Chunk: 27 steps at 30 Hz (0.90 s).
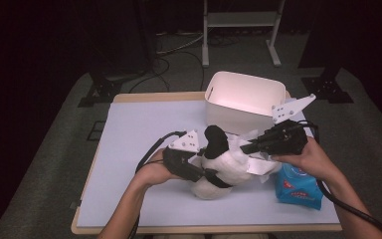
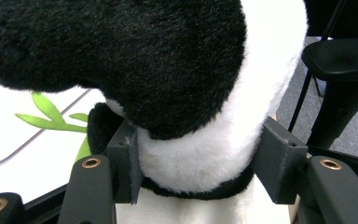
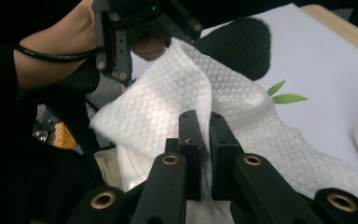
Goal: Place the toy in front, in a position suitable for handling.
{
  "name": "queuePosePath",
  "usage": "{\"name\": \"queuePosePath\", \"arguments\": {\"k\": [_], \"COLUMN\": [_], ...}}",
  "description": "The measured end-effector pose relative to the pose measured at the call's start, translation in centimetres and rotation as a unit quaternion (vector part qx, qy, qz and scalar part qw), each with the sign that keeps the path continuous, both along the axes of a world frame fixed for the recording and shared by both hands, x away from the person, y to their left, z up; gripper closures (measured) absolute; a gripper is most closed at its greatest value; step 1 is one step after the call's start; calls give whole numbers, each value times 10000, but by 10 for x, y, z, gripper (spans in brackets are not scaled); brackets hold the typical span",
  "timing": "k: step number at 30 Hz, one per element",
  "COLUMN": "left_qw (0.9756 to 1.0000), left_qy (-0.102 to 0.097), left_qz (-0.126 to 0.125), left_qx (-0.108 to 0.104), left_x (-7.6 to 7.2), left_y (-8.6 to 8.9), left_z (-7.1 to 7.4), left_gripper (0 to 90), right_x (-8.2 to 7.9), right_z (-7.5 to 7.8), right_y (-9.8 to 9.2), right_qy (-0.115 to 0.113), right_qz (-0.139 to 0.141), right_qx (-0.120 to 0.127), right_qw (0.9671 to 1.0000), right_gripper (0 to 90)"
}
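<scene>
The soft, light panda toy (image 1: 219,164) is gripped by the half-closed jaws of the left gripper (image 1: 204,172), while the limp wipe (image 3: 168,98) is pinched at a fold by the shut jaws of the right gripper (image 3: 204,135).

Black-and-white plush panda (image 1: 218,164), white dimpled wipe (image 3: 168,100), blue packet (image 1: 298,188)

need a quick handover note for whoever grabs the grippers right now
Left gripper: jaws clamped on the panda toy, holding it over the mat.
Right gripper: shut on a white wipe laid against the toy.
Nearby: white bin behind, blue wipe pack at the right.
Done: toy gripped, wipe pulled and on the toy.
Left: probably wipe the toy down, then put things away.
</scene>
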State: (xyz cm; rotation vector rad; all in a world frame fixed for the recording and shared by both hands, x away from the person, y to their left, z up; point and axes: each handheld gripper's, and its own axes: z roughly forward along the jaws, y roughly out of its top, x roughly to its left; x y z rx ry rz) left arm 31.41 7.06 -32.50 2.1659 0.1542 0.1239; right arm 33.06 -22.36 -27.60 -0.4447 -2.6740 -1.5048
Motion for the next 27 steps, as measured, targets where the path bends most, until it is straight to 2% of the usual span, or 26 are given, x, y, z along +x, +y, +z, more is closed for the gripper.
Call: {"name": "queuePosePath", "arguments": {"k": [10,14,17,24,27], "left_qw": [9996,9993,9992,9994,9997], "left_qy": [-70,-83,-13,4,44], "left_qz": [-254,-337,-382,-332,-220], "left_qx": [117,138,118,60,10], "left_x": [-7,-7,-7,-6,-2], "left_y": [-14,-15,-16,-16,-12], "left_z": [-1,-1,-3,-2,0], "left_gripper": [414,413,410,416,419], "right_x": [6,11,12,8,5], "right_z": [7,11,11,9,7], "right_y": [20,23,26,16,9], "right_qy": [-56,-59,-58,-19,-12], "right_qz": [78,44,56,22,6], "right_qx": [-85,8,21,11,-54], "right_qw": [9999,10000,10000,10000,10000], "right_gripper": [853,848,847,848,848]}}
